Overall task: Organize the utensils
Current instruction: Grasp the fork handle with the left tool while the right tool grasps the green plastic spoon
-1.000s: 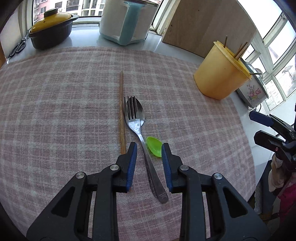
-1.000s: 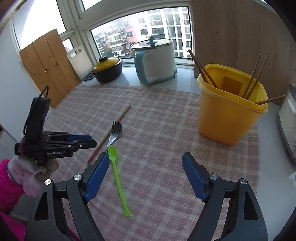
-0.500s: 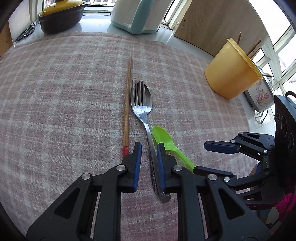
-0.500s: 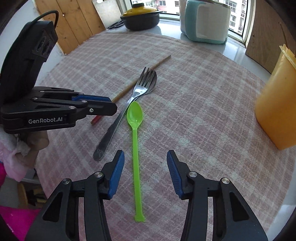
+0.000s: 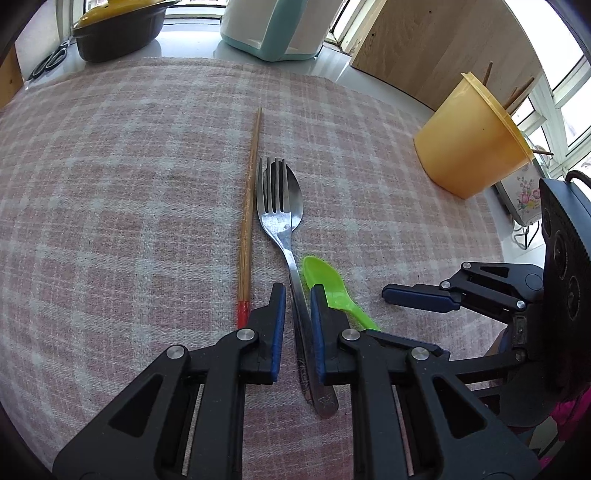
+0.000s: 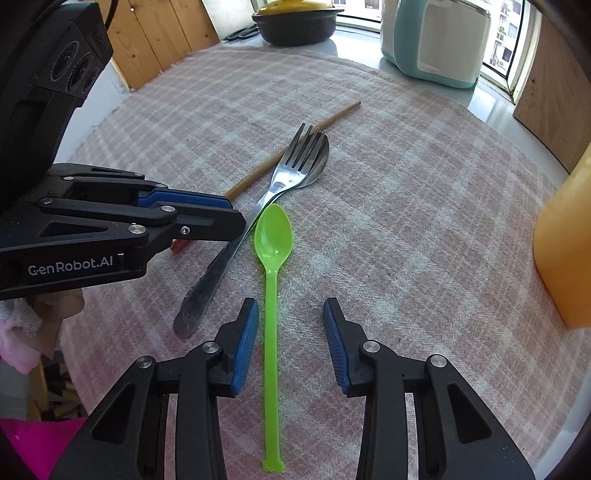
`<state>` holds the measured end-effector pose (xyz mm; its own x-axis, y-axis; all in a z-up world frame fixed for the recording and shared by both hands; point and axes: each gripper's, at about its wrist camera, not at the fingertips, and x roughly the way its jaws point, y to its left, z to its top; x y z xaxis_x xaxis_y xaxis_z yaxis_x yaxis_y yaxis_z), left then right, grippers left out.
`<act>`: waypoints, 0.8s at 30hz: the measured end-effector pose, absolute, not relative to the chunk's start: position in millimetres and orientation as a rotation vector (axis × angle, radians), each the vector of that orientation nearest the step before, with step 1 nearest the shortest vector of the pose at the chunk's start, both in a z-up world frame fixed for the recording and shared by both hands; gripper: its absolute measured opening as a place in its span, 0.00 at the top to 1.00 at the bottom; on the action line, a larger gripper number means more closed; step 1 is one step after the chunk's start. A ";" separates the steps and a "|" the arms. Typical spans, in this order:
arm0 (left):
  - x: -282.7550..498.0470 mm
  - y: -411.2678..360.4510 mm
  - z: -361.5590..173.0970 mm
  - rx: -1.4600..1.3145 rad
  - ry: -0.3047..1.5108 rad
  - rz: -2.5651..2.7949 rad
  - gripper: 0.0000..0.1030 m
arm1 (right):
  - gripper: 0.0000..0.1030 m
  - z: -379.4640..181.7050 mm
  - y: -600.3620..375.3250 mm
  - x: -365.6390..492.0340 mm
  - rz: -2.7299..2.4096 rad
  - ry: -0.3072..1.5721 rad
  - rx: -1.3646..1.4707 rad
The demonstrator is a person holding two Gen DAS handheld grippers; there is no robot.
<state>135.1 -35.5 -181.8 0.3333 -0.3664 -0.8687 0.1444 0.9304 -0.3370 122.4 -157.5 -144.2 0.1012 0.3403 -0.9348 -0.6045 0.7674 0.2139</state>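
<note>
Your left tongs (image 5: 297, 291) sit low over the desk with their blue pads either side of the steel handle, a narrow gap showing on each side, so they are nearly closed but not yet clamped on it. That handle belongs to a fork (image 5: 275, 199) lying on top of a metal spoon (image 5: 295, 195), heads stacked and pointing to 12 o'clock, the handle end running back under your tongs toward 6. Just beside the fork at 9 o'clock lies a wooden chopstick (image 5: 249, 206), parallel to it, its red tip nearest you.

Your right tongs (image 6: 290, 314) are spread wide, released, straddling the stem of the green spoon (image 6: 272, 258); the stem lies close to the left pad without clearly touching it. Its bowl points to 12 o'clock, just beside the fork handle at 10 o'clock, where your left tongs reach in.

Everything rests on a pink checked cloth (image 6: 406, 206) over the desk. At 3 o'clock stands the yellow holder (image 5: 469, 147) with chopsticks in it. At 12 o'clock, past the cloth, are a teal-and-white cooker (image 6: 439, 37) and a dark pot with a yellow lid (image 6: 295, 18).
</note>
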 end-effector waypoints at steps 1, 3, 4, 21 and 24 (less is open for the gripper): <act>136.9 -36.1 -182.9 -0.212 1.190 -0.335 0.88 | 0.72 -144.1 -156.6 123.0 0.695 1.291 -0.263; 139.6 -37.5 -185.0 -0.206 1.196 -0.332 0.88 | 0.88 -144.8 -159.7 127.3 0.667 1.296 -0.264; 140.8 -38.3 -186.3 -0.200 1.200 -0.328 0.88 | 0.90 -145.5 -162.8 130.2 0.661 1.303 -0.246; 163.9 -48.1 -191.8 -0.125 1.219 -0.289 0.89 | 0.93 -147.3 -184.7 140.0 0.620 1.332 -0.161; 162.5 -49.1 -191.3 -0.106 1.220 -0.285 0.89 | 0.93 -148.5 -186.2 142.1 0.616 1.337 -0.155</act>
